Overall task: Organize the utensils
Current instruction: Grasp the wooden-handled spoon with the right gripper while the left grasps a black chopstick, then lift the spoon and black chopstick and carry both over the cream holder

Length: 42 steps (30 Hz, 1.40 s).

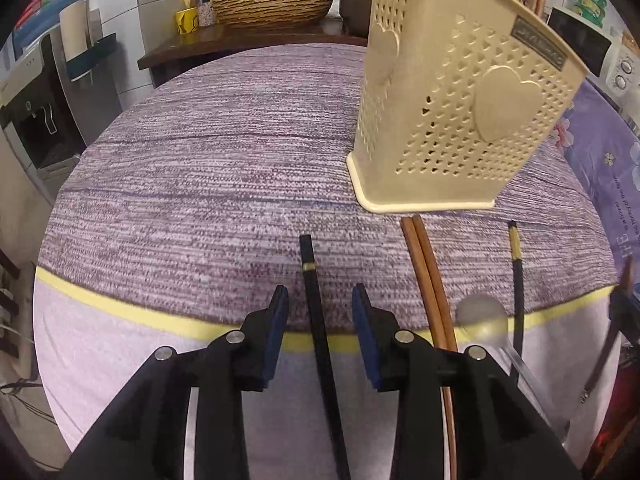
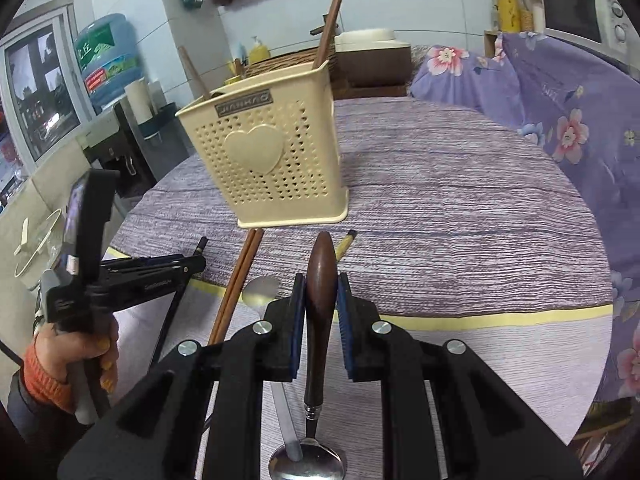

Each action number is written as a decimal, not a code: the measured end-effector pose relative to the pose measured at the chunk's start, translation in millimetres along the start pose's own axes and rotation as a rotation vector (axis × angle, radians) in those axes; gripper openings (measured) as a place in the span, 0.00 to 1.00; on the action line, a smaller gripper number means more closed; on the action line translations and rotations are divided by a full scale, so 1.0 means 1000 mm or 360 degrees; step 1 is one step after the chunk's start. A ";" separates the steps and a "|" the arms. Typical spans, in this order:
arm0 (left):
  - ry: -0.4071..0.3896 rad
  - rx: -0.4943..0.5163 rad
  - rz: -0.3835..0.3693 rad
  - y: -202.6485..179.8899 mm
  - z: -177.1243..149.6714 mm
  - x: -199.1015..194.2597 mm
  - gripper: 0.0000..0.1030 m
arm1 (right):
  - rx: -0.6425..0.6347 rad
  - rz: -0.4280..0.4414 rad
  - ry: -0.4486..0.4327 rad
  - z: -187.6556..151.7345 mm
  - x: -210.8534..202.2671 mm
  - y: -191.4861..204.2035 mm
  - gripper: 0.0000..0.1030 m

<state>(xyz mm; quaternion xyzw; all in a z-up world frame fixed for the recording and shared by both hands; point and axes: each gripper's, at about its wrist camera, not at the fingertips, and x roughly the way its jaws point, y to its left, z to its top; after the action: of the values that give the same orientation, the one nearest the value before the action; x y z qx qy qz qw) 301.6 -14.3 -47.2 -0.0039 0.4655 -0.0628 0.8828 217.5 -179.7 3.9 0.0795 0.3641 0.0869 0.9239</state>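
Two hand-held grippers work over a round bench [image 1: 200,168] covered in a purple woven cloth with a yellow stripe.

The left gripper [image 1: 320,312] has its blue-padded fingers spread wide and holds nothing. A black chopstick [image 1: 316,312] with a gold band lies on the cloth between its fingers, pointing away, touching neither pad. Just to the right of this gripper lies a pair of brown wooden chopsticks [image 1: 426,272] side by side, and farther right a second black chopstick [image 1: 517,276] with a yellow band. A blurred, pale round spoon bowl [image 1: 482,314] sits between those two.

Ahead and to the right of the left gripper stands a cream plastic utensil holder [image 1: 460,112], perforated and decorated with raised hearts. The brown chopsticks' far ends reach its base.

The right gripper [image 2: 322,308] is closed on the dark brown wooden handle of a spoon [image 2: 320,292], with both blue pads pressed against the handle. The handle tip points forward toward the holder, and the shiny metal spoon bowl sits back beneath the gripper body. Straight ahead of this gripper, the holder already has brown chopsticks [image 2: 332,20] standing upright inside. To its left, the left gripper appears held by a hand [image 2: 80,356] with an orange cuff.
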 end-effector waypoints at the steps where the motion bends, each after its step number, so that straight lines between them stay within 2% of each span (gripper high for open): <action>1: 0.0000 0.0002 0.0009 -0.001 0.002 0.002 0.32 | 0.0002 -0.0008 -0.0009 0.001 -0.001 0.000 0.16; 2: 0.0000 0.0011 0.0024 -0.003 0.004 0.003 0.32 | 0.0002 -0.0015 -0.0013 0.001 -0.001 -0.001 0.16; 10: -0.0018 0.0068 0.0117 -0.009 0.010 0.008 0.09 | 0.0007 -0.0012 -0.0012 -0.002 -0.005 -0.007 0.16; 14: -0.0025 0.0069 0.0096 -0.008 0.009 0.007 0.09 | -0.0002 -0.0002 -0.0012 -0.004 -0.006 -0.005 0.16; 21: -0.0084 -0.0009 -0.0019 -0.005 0.001 -0.012 0.08 | 0.0013 -0.0019 -0.0013 -0.007 -0.011 -0.012 0.16; 25: -0.0193 -0.0050 -0.0100 -0.001 0.001 -0.042 0.08 | 0.0028 -0.0052 -0.0042 -0.005 -0.021 -0.021 0.16; 33: -0.0512 -0.0148 -0.0202 0.011 0.013 -0.123 0.08 | 0.0083 -0.0147 -0.0191 0.009 -0.053 -0.043 0.16; 36: -0.0604 -0.0160 -0.0209 0.016 0.020 -0.141 0.08 | 0.0082 -0.0158 -0.0251 0.016 -0.062 -0.044 0.16; 42: -0.0684 -0.0188 -0.0206 0.022 0.027 -0.154 0.08 | 0.0045 -0.0153 -0.0286 0.024 -0.065 -0.040 0.16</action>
<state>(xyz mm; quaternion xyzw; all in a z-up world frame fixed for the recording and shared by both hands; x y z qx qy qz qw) 240.3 24.1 93.1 -0.0988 0.2685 -0.0896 0.9540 191.4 -234.7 55.1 0.0824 0.2844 0.0300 0.9547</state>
